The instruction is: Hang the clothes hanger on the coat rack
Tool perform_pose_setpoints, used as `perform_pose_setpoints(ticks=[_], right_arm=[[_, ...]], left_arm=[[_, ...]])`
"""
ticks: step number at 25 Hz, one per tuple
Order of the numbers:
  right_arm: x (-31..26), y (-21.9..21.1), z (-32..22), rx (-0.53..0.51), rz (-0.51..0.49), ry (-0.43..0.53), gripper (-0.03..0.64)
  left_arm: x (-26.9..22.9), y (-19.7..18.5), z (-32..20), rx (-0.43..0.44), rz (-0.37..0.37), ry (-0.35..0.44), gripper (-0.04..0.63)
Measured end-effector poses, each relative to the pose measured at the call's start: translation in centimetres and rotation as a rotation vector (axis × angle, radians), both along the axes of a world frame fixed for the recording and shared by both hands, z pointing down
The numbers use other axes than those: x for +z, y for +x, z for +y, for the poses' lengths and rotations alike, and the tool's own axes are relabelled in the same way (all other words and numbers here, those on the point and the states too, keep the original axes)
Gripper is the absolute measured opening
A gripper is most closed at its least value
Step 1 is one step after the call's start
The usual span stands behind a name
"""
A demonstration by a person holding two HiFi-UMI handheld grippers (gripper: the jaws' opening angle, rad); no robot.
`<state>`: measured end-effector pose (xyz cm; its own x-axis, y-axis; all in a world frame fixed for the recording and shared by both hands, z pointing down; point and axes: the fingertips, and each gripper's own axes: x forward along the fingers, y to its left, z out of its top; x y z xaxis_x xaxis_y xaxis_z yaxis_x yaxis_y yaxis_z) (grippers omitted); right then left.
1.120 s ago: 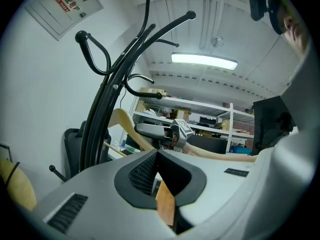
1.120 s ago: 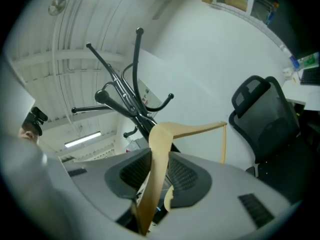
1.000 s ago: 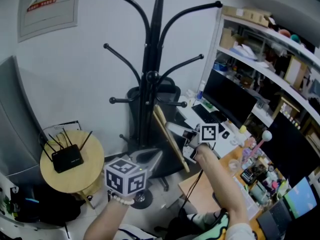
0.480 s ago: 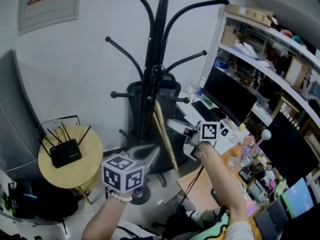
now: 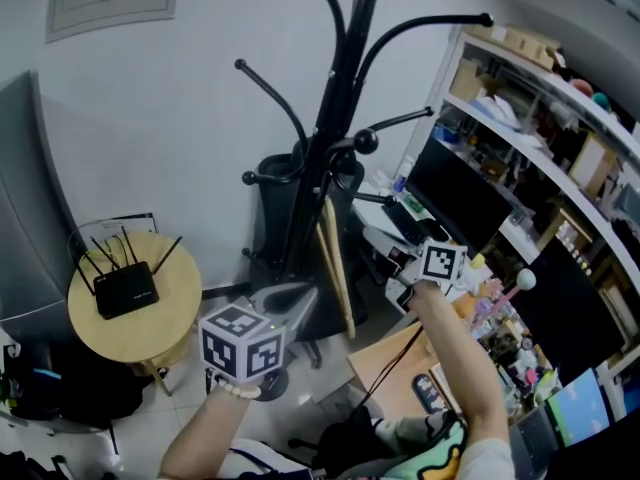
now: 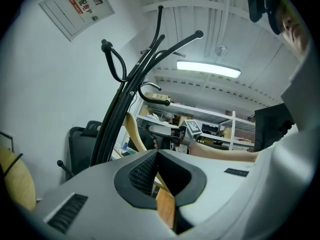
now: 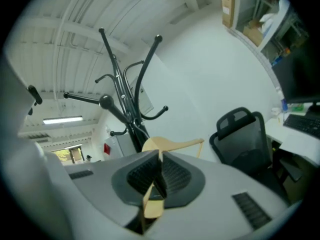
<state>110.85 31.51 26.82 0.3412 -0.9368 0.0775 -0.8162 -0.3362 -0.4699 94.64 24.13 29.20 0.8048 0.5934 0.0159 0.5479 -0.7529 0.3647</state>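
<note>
Holding a wooden clothes hanger (image 5: 337,263) just beside the coat rack (image 5: 335,128), the left gripper (image 6: 157,171) clamped one end; the right gripper (image 7: 159,171) had just been closing its jaws onto the other. It looked light, stiff and smooth, best gripped by its arms.

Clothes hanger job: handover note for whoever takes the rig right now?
Left gripper: shut on the clothes hanger, on its wood.
Right gripper: jaws just closed further, wood between the pads, gripping.
The hanger is steeply tilted beside the coat rack pole, on no peg that I can see.
Done: picked up, brought to the rack.
To do: hook it over a peg, release both.
</note>
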Motion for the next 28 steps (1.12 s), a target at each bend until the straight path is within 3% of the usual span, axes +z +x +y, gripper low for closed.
perform_pose_setpoints(ticks=[1,4,8,17,21,28], right_arm=[[-0.4,0.6,0.5,0.057,-0.019,0.007,-0.002],[-1.5,2.2,3.1,0.25,-0.139,0.069,-0.003],[-6.6,2.0,5.1,0.375,-0.089,0.116,-0.003],[-19.5,-10.4,1.3,0.507,0.166,0.197,-0.002],[-20.7,-15.6,-1.5,0.565,0.241,0.196,-0.002],[-18.7,-24.0,-6.4,0.64,0.263,0.189,-0.002]], left_arm=[[-0.1,-0.2,-0.5,-0.005,0.007,-0.005,-0.008],[-0.7,-1.0,-1.8,-0.002,0.02,-0.024,-0.008],[-1.2,-2.2,-3.1,0.009,0.036,-0.05,-0.008],[-2.4,-6.3,-5.7,0.105,0.055,-0.085,-0.008],[-2.3,-9.1,-7.6,0.151,0.051,-0.11,-0.008],[-2.3,-13.7,-12.5,0.183,0.065,-0.164,-0.008]])
